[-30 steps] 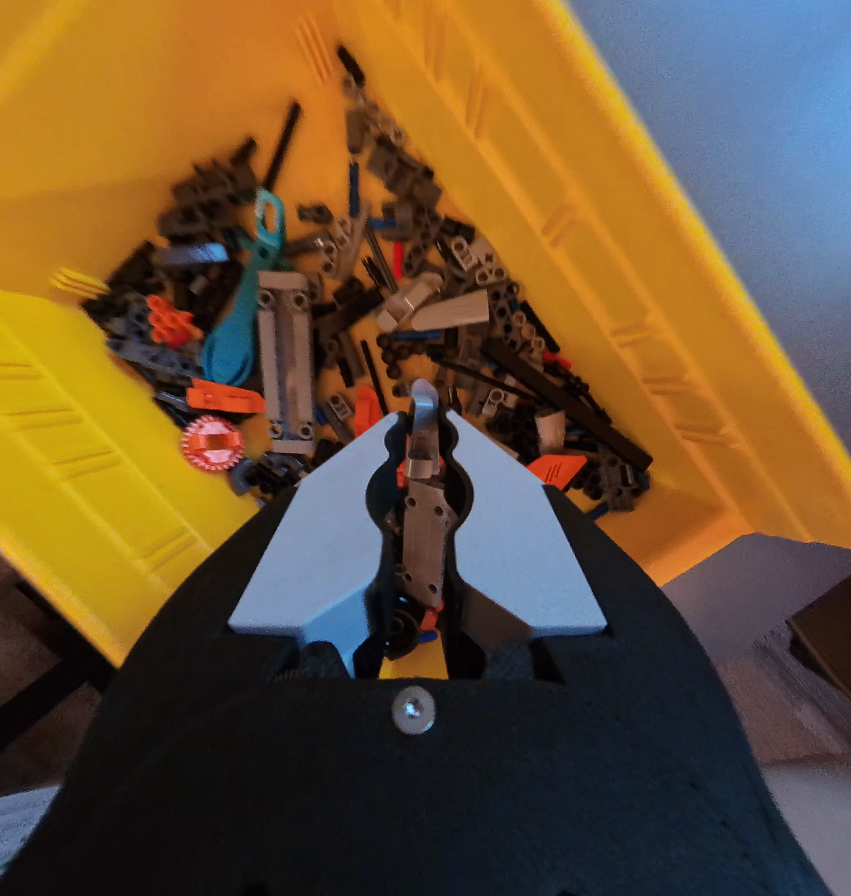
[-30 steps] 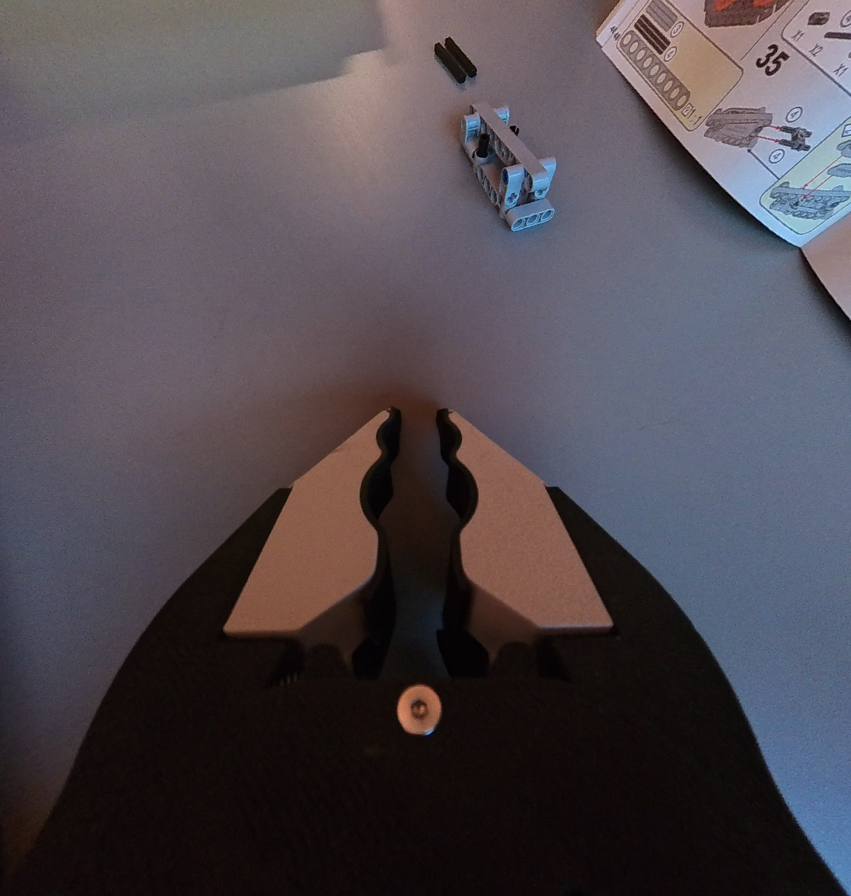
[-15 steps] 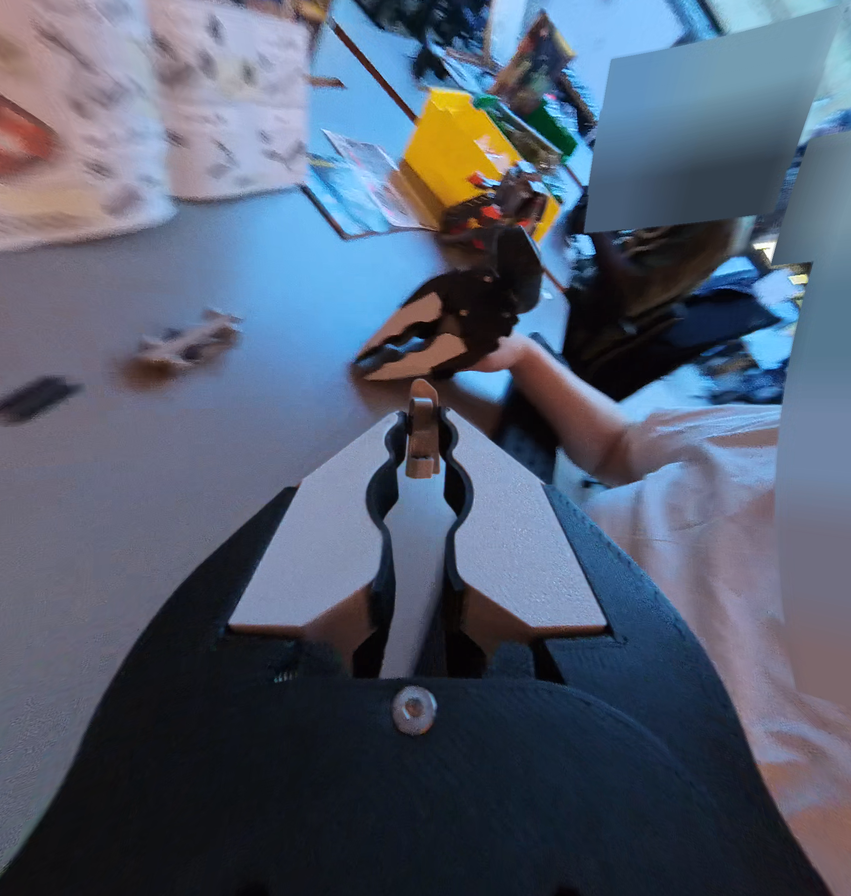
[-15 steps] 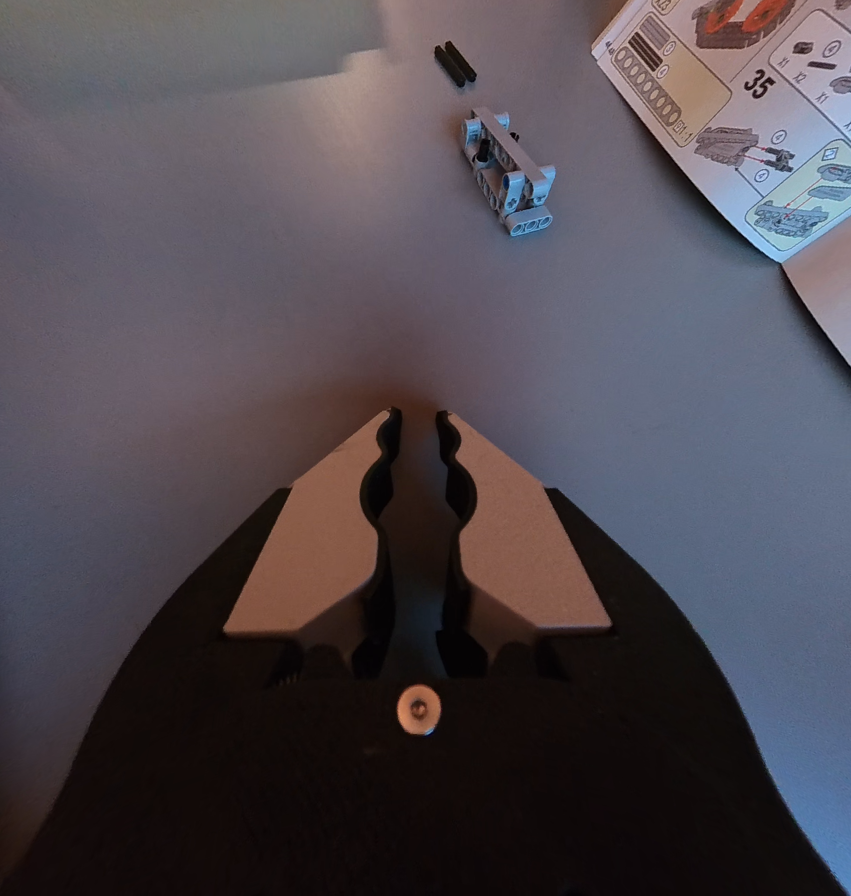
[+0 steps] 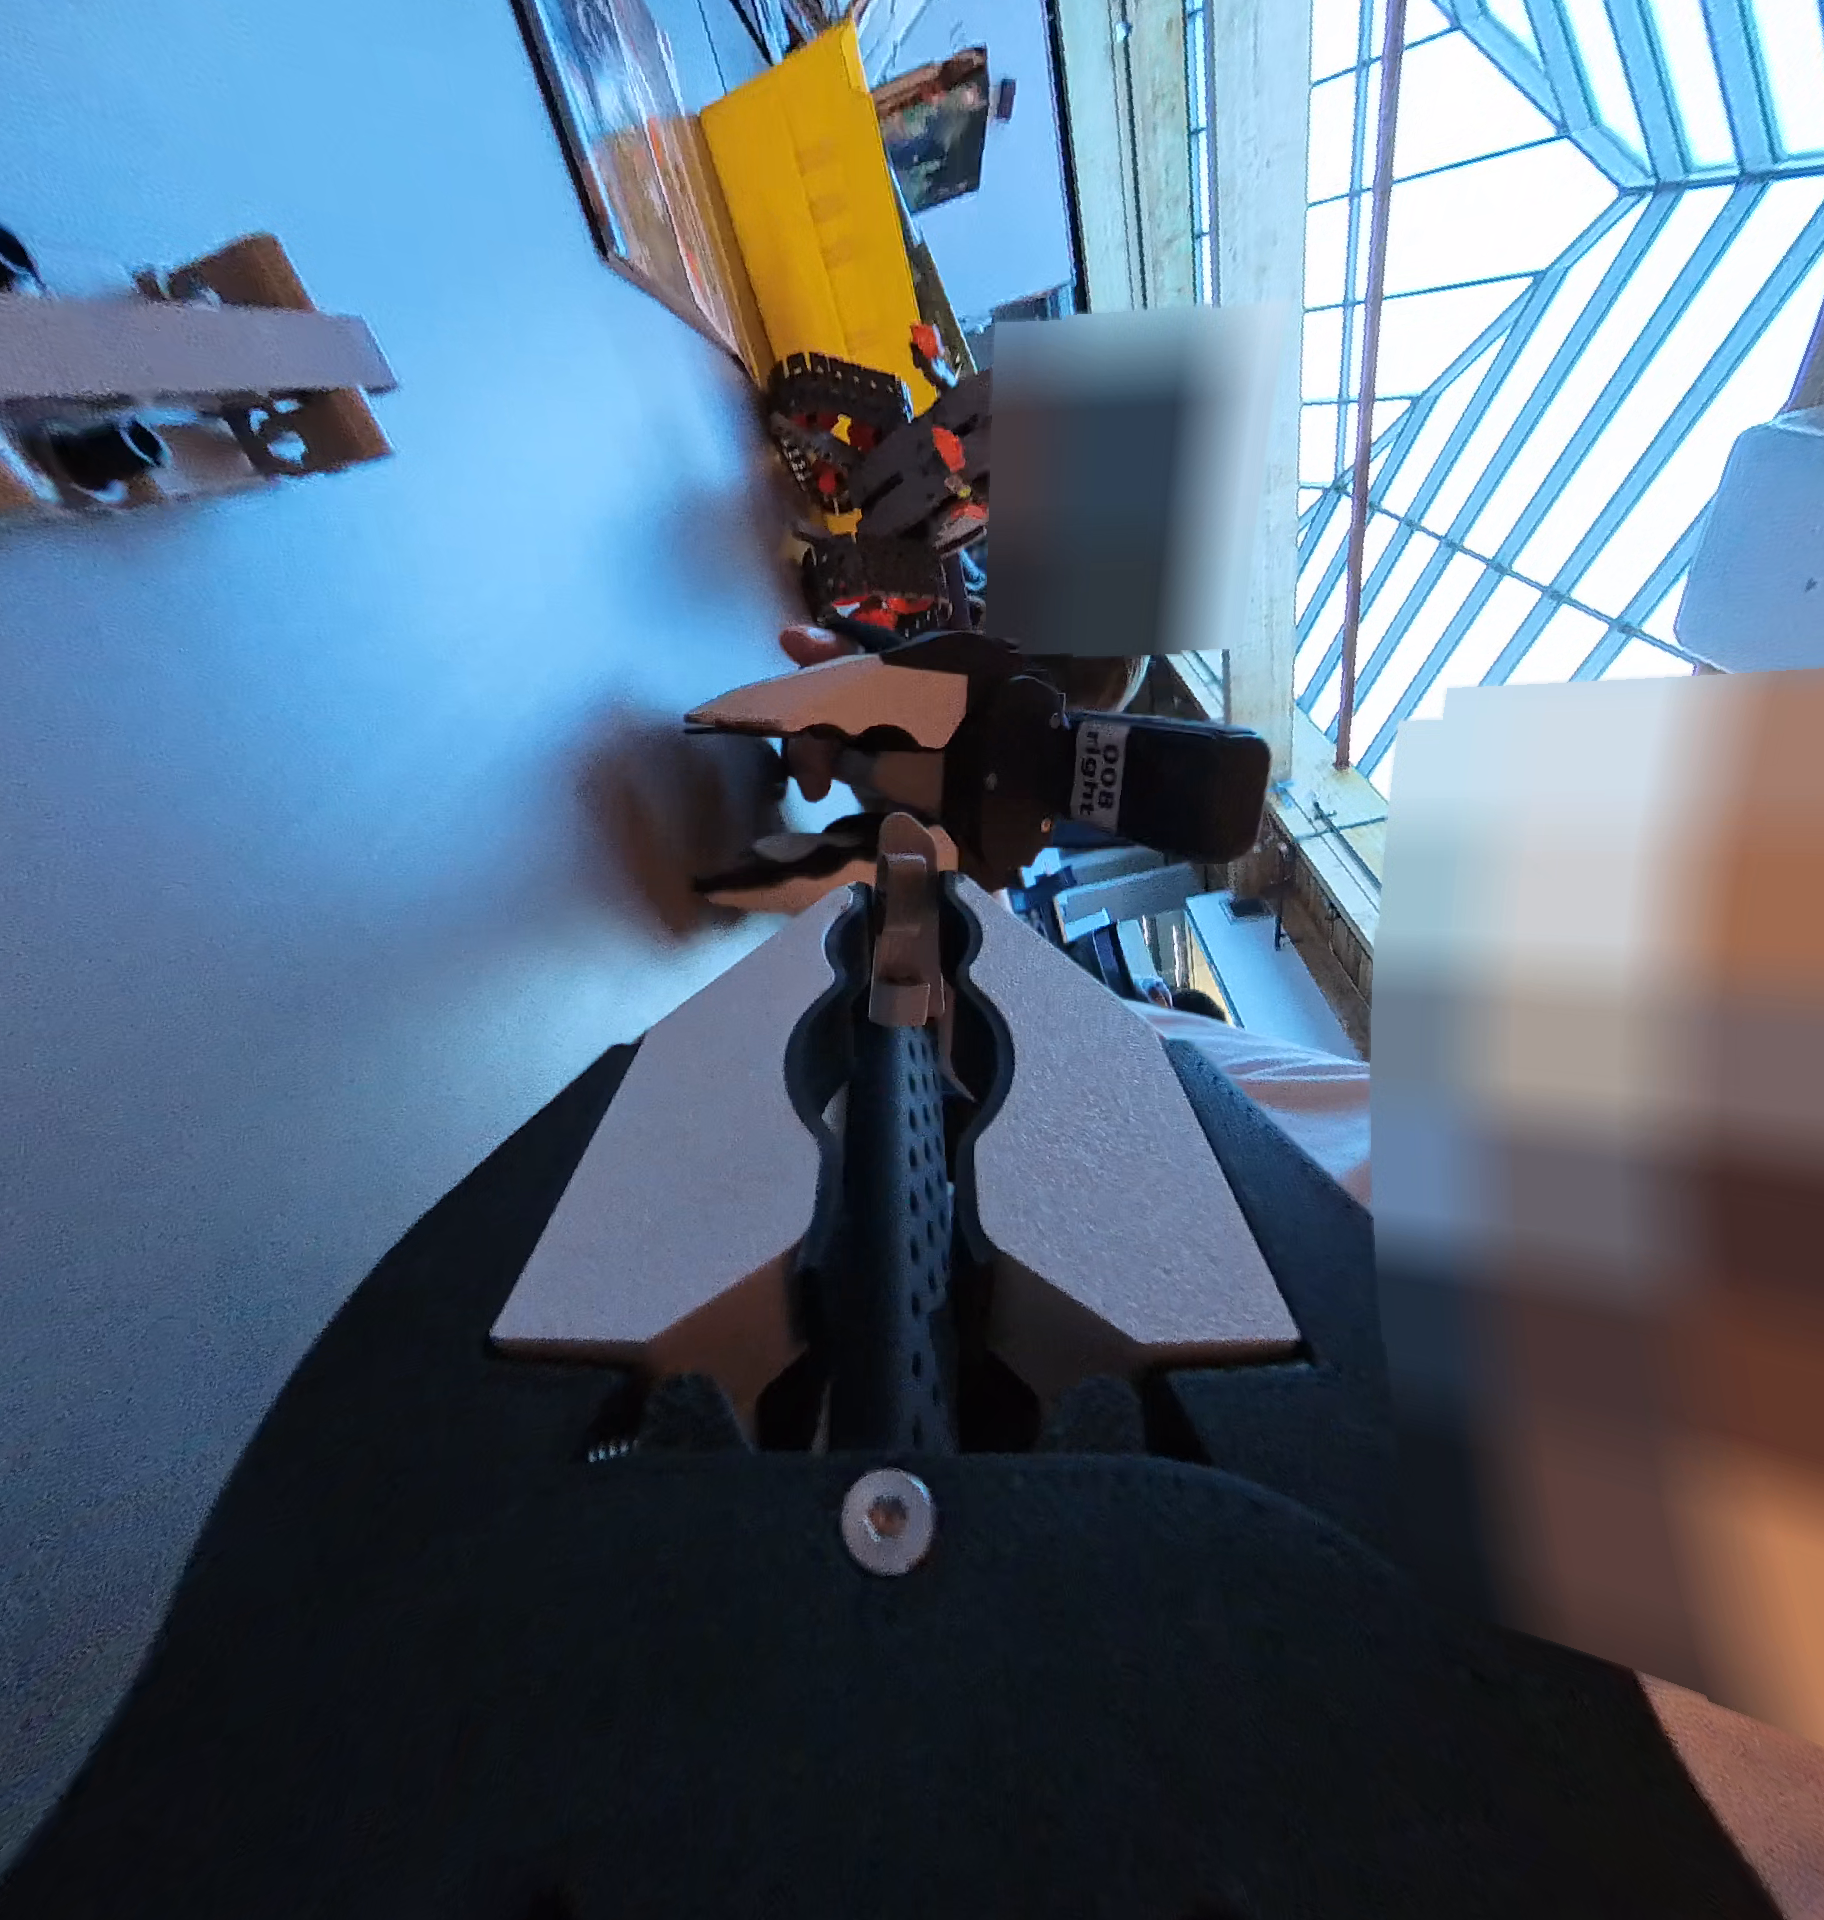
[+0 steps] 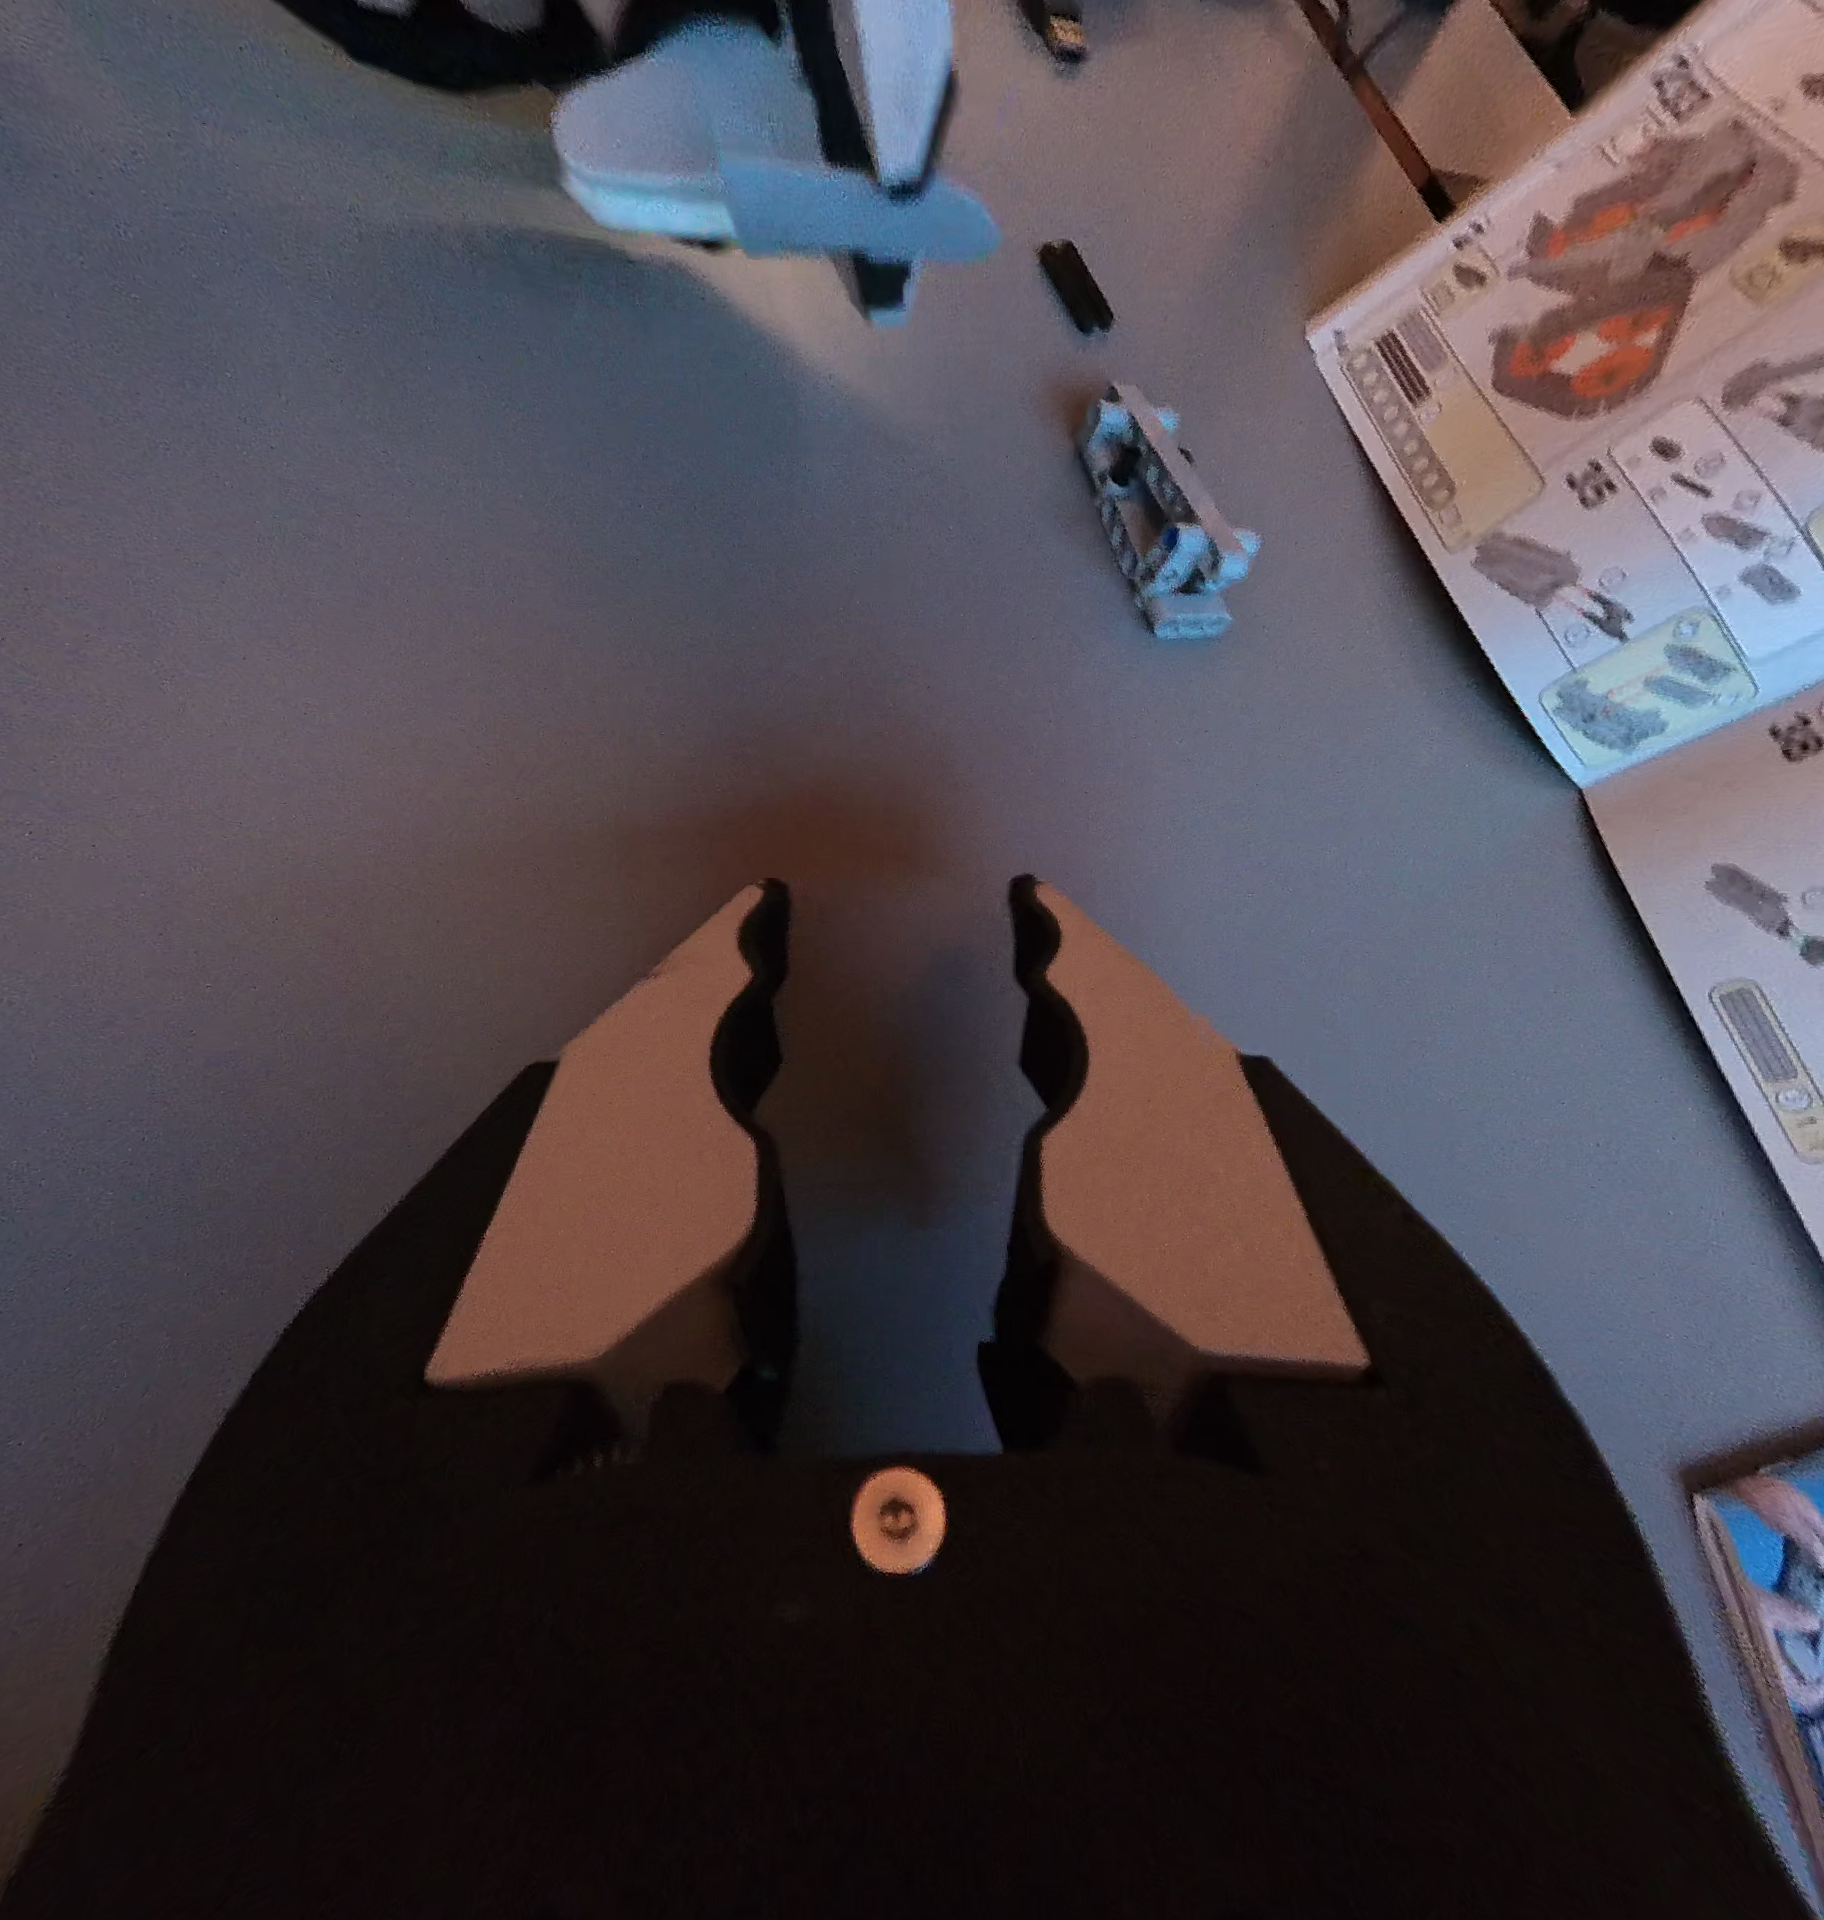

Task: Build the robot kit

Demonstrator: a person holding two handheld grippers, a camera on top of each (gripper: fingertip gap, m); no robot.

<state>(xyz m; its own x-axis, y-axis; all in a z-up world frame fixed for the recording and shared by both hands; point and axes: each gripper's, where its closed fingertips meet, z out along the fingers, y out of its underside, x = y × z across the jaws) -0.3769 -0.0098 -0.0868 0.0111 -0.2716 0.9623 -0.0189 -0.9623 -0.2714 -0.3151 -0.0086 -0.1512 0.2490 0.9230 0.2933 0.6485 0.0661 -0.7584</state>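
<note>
One small grey building piece (image 5: 906, 925) sits pinched between the tips of the left gripper (image 5: 903, 904), whose two claws are squeezed together on it and hold it up off the grey table (image 6: 368, 623). Just past that piece, the left wrist view shows the right gripper (image 5: 752, 800) a little way off, with a hand (image 5: 814, 644) behind it. The right gripper (image 6: 897, 894) has its claws apart with nothing between them, and it hangs over a bare part of the table. Ahead of it and to its right lies a small grey built part (image 6: 1162, 509) with holes in it, flat on the table. A little black piece (image 6: 1074, 286) lies just beyond that part. The left gripper (image 6: 866, 218) shows blurry at the top of the right wrist view, near the black piece. An open paper booklet (image 6: 1614, 499) with pictures lies at the right side of the table. Farther off in the left wrist view stand a yellow bin (image 5: 814, 208) and a black and red toy build (image 5: 877, 488) beside it. Big bright windows (image 5: 1562, 312) are behind them.
</note>
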